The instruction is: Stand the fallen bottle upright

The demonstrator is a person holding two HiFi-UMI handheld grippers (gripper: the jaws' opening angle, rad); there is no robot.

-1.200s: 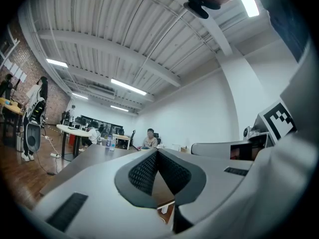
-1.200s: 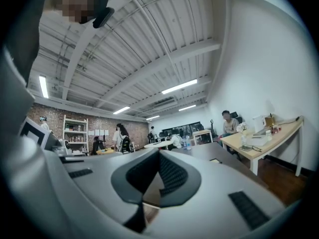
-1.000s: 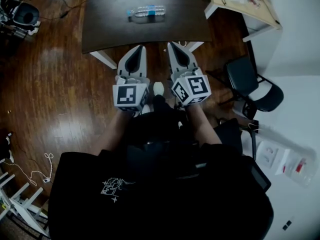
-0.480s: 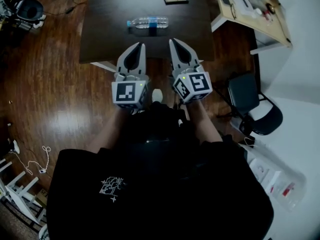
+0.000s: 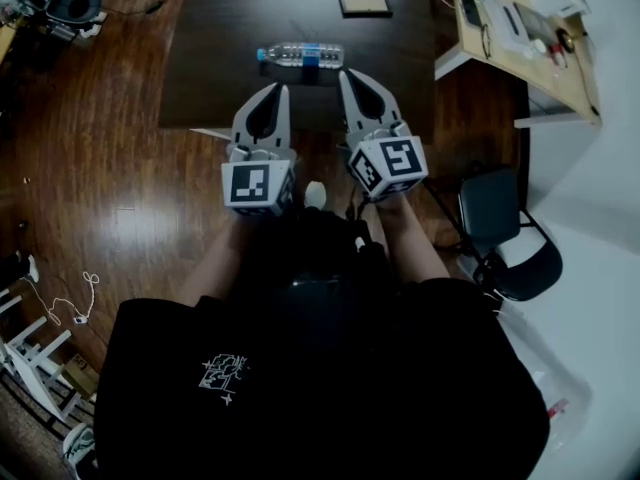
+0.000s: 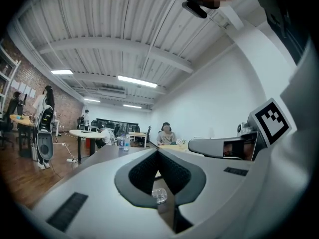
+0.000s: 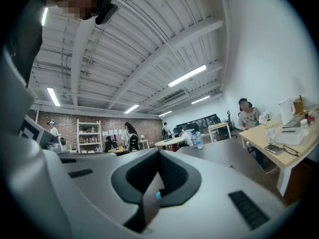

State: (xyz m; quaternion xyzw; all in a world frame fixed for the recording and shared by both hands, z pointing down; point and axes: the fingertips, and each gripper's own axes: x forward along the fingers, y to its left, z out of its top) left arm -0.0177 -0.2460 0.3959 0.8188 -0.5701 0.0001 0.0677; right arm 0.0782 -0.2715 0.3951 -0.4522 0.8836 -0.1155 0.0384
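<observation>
– Holding anything in those 2 grippers?

– No, both are empty. The fingers of my left gripper (image 5: 281,89) are pressed together at the tips with nothing between them. My right gripper (image 5: 346,74) is closed the same way, tips meeting on nothing.

– Where is the bottle?

– The bottle (image 5: 300,55) lies on its side on the dark table (image 5: 215,78), blue cap toward my left. In the head view it sits just beyond my 2 sets of fingertips, and neither touches it.

– Which gripper is nearer?

– The right one: its tips end just short of the bottle's right end. Both grippers point toward the bottle.

– Do the gripper views show it?

– In the left gripper view, a bit of clear plastic (image 6: 159,195) shows through the slot below my closed fingers.
</observation>
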